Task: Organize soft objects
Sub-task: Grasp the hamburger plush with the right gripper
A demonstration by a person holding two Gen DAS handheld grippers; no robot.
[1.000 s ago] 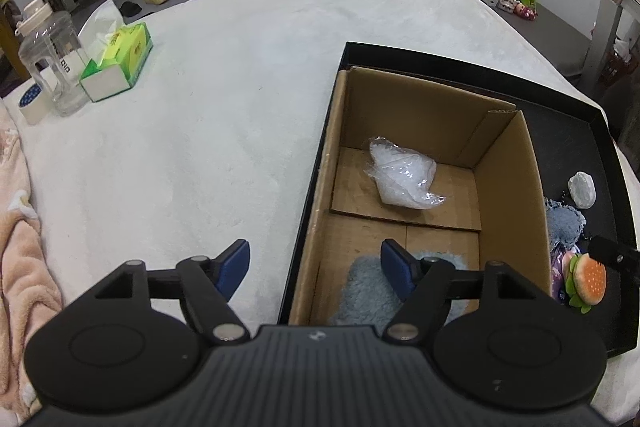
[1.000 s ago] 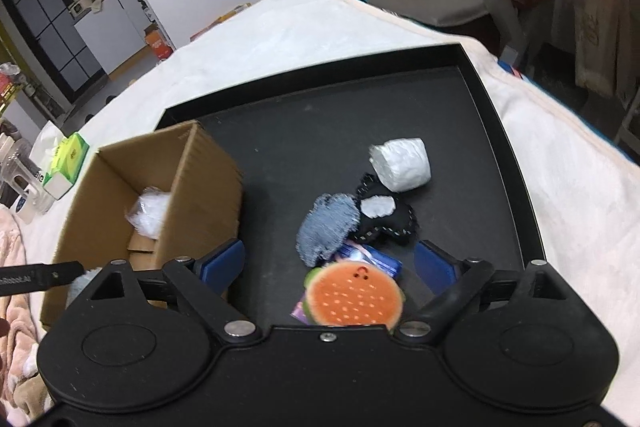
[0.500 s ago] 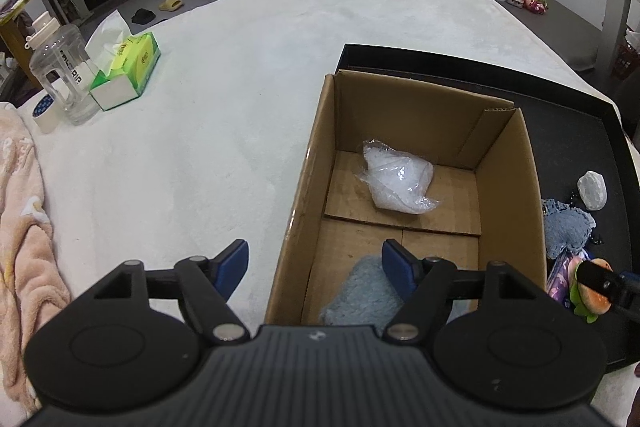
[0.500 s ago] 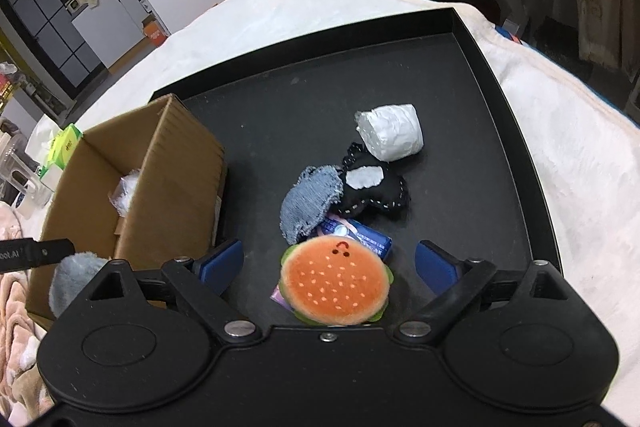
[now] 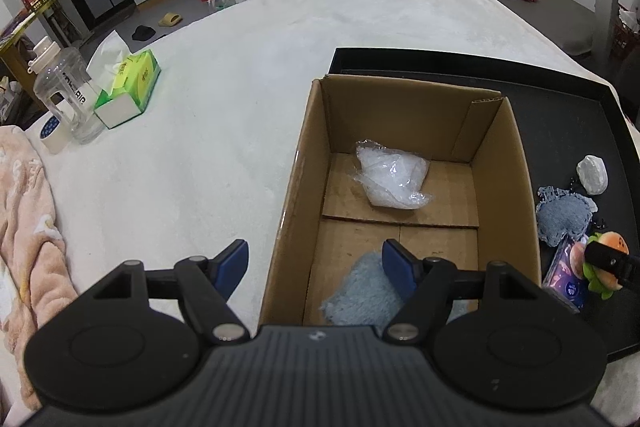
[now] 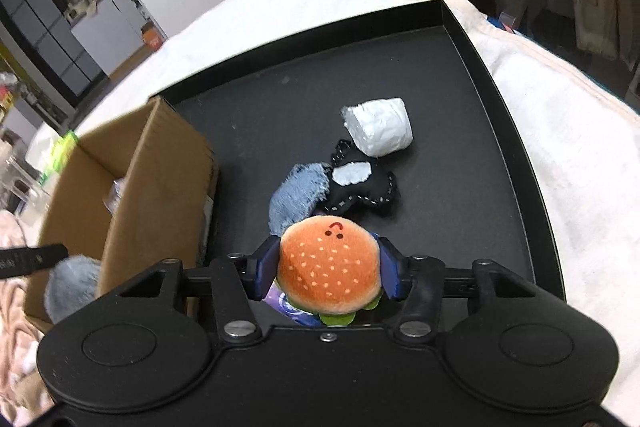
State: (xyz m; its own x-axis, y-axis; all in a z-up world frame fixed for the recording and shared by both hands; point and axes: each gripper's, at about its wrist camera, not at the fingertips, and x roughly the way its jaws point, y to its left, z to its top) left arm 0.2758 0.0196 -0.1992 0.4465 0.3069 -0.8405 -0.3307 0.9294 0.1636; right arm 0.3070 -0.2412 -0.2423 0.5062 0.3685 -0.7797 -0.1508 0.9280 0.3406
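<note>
My right gripper (image 6: 328, 269) is shut on an orange hamburger plush (image 6: 329, 269), over a purple packet (image 6: 286, 305) on the black tray (image 6: 516, 155). Beyond it lie a blue denim heart (image 6: 294, 201), a black stitched plush (image 6: 366, 189) and a white wrapped roll (image 6: 380, 127). My left gripper (image 5: 316, 263) is open and empty, straddling the left wall of the cardboard box (image 5: 294, 187). The box holds a clear plastic bag (image 5: 394, 179) and a fluffy blue cloth (image 5: 360, 297). The hamburger plush (image 5: 604, 263) also shows in the left wrist view.
The box (image 6: 160, 187) stands in the tray's left part. On the white blanket (image 5: 224, 107) to the left are a green tissue box (image 5: 128, 89), a clear bottle (image 5: 68, 99), a tape roll (image 5: 52, 133) and a pink towel (image 5: 28, 227).
My right gripper went from open to shut on the hamburger plush. My left gripper stayed open and drew back and up over the box's left wall.
</note>
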